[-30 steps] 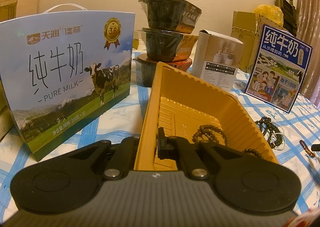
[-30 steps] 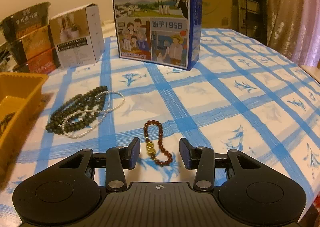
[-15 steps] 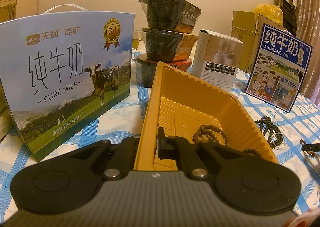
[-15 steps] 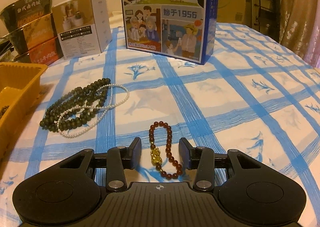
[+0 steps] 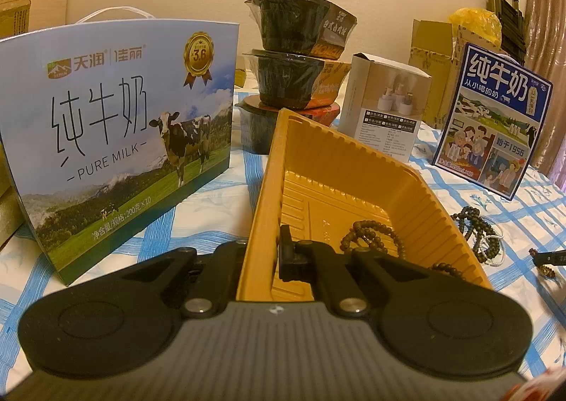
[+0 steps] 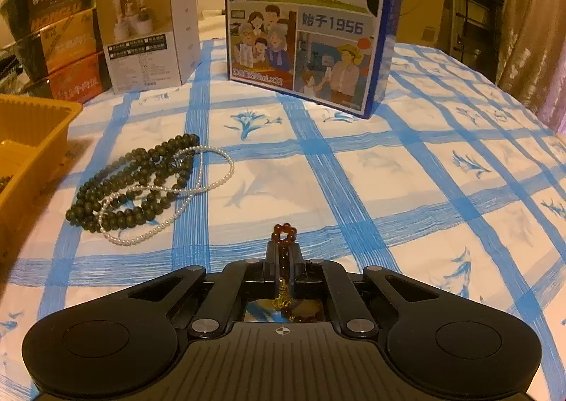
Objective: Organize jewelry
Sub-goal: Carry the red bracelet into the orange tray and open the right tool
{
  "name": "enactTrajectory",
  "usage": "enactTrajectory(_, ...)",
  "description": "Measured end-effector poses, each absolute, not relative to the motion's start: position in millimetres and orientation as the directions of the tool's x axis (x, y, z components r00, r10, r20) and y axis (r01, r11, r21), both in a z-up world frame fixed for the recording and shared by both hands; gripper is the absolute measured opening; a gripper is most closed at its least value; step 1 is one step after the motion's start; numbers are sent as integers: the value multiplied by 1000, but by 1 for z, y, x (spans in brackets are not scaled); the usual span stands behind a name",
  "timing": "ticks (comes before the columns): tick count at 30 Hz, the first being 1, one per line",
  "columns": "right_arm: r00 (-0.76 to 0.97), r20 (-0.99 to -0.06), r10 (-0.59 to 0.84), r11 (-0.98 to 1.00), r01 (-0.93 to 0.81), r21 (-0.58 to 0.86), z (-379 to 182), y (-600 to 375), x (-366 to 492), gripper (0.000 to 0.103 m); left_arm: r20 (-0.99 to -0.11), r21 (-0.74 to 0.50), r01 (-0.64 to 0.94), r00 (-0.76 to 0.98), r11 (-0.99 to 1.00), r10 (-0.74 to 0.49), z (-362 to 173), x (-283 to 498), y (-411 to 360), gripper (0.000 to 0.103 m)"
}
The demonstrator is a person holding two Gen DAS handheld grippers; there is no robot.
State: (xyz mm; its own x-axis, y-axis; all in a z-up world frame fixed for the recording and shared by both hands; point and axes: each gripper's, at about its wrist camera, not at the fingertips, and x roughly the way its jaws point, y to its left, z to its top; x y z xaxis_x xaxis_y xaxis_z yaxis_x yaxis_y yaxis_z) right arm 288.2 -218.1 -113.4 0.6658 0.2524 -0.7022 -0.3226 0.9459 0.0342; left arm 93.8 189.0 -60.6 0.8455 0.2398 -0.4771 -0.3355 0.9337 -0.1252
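My left gripper (image 5: 269, 252) is shut on the near wall of the yellow plastic tray (image 5: 339, 167), one finger inside, one outside. A brown bead string (image 5: 371, 241) lies inside the tray. My right gripper (image 6: 283, 259) is shut on the red bead bracelet (image 6: 283, 234) with a gold charm; its loop sticks out past the fingertips, the charm hangs behind them. A dark green bead necklace (image 6: 134, 185) and a thin pearl strand (image 6: 198, 181) lie tangled on the cloth, left of the right gripper, next to the tray (image 6: 32, 139).
A blue-checked tablecloth (image 6: 406, 188) covers the table. A large milk carton bag (image 5: 116, 139), stacked black bowls (image 5: 297, 64), a small white box (image 6: 152, 36) and a blue milk box (image 6: 311, 22) stand at the back. Cardboard boxes (image 5: 435, 61) sit behind.
The right gripper's jaws closed on the red bracelet, which had lain flat between them, after sliding a little forward over it. The left gripper and tray have not moved.
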Motion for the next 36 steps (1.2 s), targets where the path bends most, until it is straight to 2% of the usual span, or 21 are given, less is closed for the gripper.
enactTrajectory(13,727,-557,401,916,-332,226,-51,-233,262,5,-475,-123,-332,847,935,238,-60,93,189,3)
enactTrajectory(23,716,-437,545,838,-449,309,-3,-205,238,5,-473,-125,-331,849,935,237,-60,93,189,3)
enactTrajectory(31,565,-392,726,687,-599,410,11,-144,216,5,-472,-131,-333,849,934,236,-60,93,189,3)
enactTrajectory(36,412,-404,817,571,-675,467,1,-89,202,5,-472,-134,-331,850,934,234,-60,93,189,3)
